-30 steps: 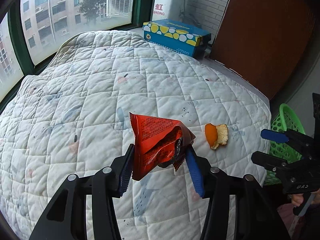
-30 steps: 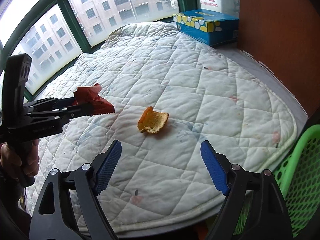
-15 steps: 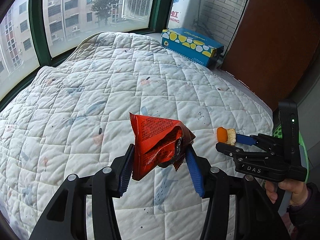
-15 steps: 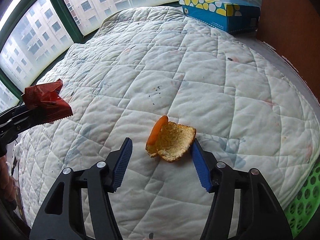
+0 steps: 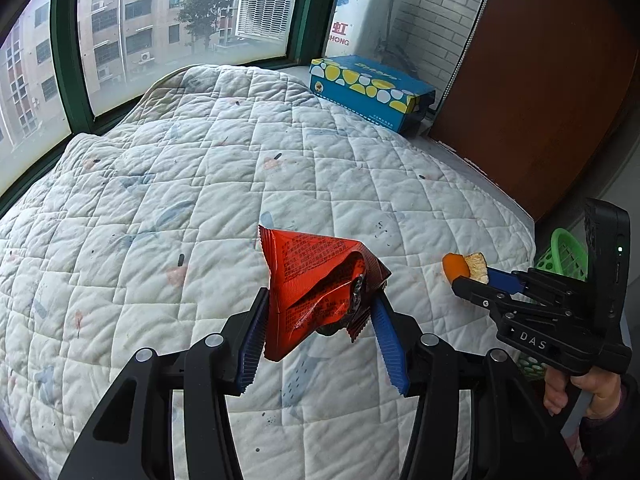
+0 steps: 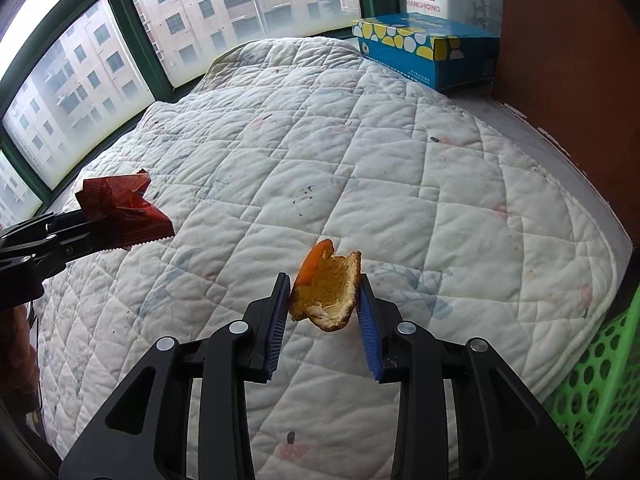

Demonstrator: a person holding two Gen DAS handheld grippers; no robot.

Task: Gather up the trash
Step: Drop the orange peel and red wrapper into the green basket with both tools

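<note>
A red snack wrapper [image 5: 320,292] was pinched between the pads of the left gripper [image 5: 322,332], held approx half open above a white quilt [image 5: 200,200]. An orange peel [image 6: 326,292] was squeezed by the right gripper [image 6: 324,312], jaws drawn in tight against it, w/ the wrapper at its 9 o'clock. A green basket [image 6: 600,380] was seen at 4 o'clock of the peel, and a blue tissue box [image 6: 428,50] at 1 o'clock, by the window.

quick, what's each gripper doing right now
Left gripper: shut on the red wrapper.
Right gripper: shut on the orange peel.
</note>
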